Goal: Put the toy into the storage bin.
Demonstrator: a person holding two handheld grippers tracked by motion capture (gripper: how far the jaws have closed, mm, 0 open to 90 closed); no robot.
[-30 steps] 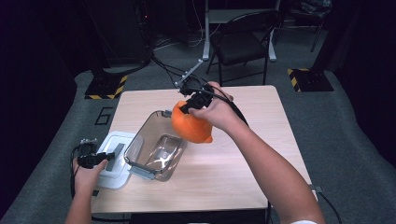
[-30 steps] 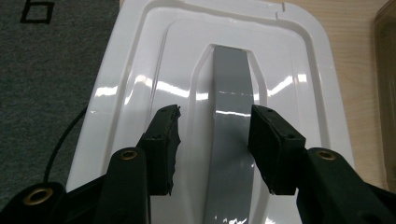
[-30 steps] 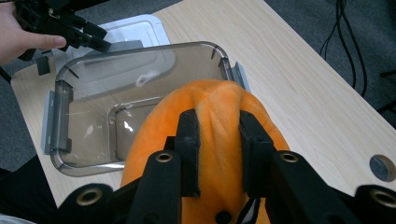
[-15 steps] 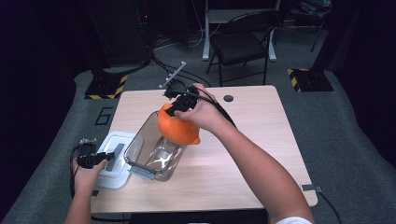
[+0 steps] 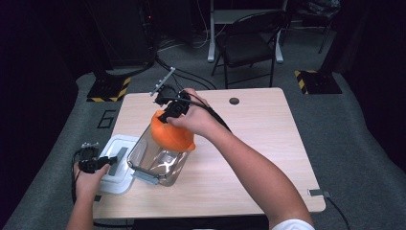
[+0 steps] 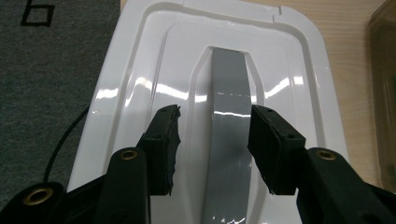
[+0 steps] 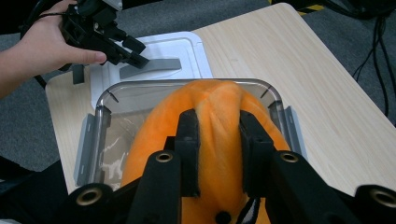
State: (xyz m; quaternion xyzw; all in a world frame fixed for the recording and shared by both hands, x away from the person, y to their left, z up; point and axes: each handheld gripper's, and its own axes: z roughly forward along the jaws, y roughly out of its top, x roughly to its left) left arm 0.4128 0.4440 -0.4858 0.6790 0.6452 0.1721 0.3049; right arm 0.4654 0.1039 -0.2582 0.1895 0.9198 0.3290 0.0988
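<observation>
Sitting here: one orange plush toy [image 7: 217, 135] (gripper-pinched [image 7: 217, 140]), one clear bin [image 5: 158, 160], one white lid [image 6: 210, 84].

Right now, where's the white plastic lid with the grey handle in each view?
High view: white plastic lid at lower left, beside the clear container.
Left gripper view: lid under the jaws, centre.
Right gripper view: lid at upper left, behind the container.
Shared landmark: its grey handle.
</observation>
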